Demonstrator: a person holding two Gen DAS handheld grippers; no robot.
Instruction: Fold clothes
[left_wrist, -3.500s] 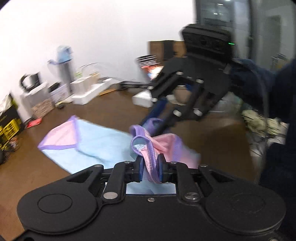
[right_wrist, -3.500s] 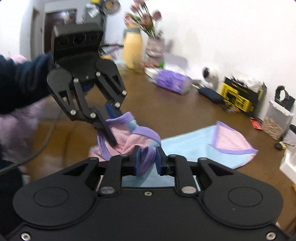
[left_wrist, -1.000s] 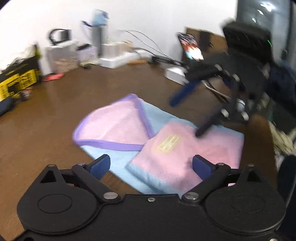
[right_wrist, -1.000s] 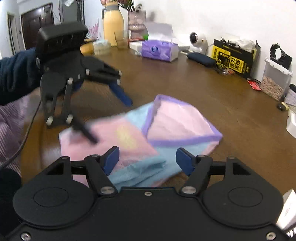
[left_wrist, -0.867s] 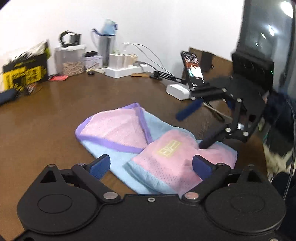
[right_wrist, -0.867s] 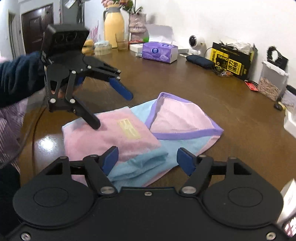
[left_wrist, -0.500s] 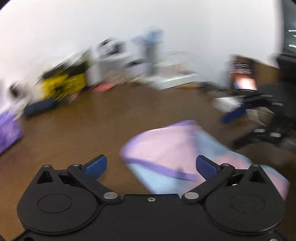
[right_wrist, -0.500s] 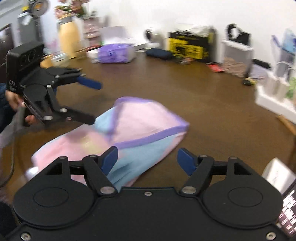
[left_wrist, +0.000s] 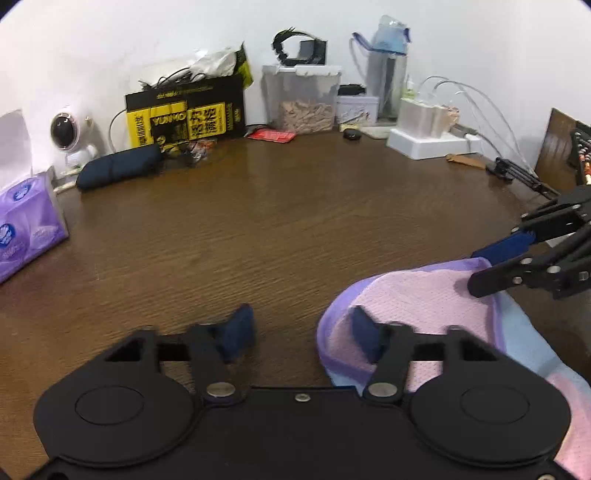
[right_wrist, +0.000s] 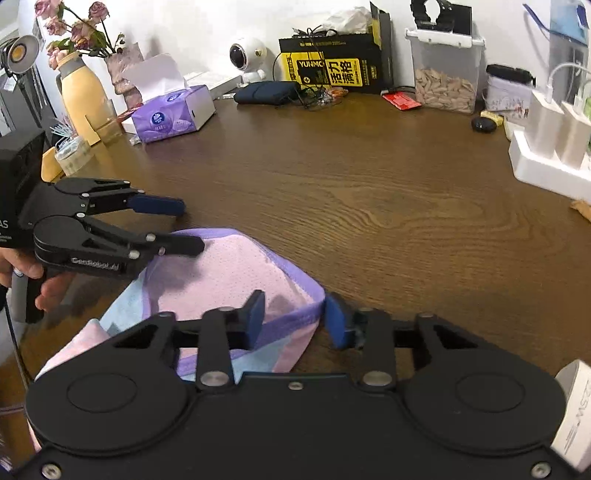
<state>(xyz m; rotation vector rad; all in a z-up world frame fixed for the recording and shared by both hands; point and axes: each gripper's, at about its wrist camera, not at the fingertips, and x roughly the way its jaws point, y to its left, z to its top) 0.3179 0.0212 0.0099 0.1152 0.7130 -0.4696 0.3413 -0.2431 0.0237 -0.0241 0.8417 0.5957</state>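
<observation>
A pink and light-blue garment with purple trim (right_wrist: 225, 273) lies on the brown table; it also shows in the left wrist view (left_wrist: 424, 306). My left gripper (left_wrist: 301, 334) is open at the garment's left corner, its right finger over the purple edge. In the right wrist view the left gripper (right_wrist: 186, 230) shows at the far corner. My right gripper (right_wrist: 293, 321) is open, its jaws on either side of the garment's near right corner. In the left wrist view the right gripper (left_wrist: 480, 269) rests open over the far edge.
Along the wall stand a purple tissue box (right_wrist: 170, 114), a yellow-black box (left_wrist: 188, 114), a clear container (left_wrist: 303, 99), a white camera (left_wrist: 68, 131) and a white power strip (right_wrist: 546, 155). A yellow flask and vase (right_wrist: 79, 99) stand at the far left.
Both grippers let go of the folded-over end and swung to the garment's other end. Their jaws have narrowed and now sit open at its two purple-trimmed corners.
</observation>
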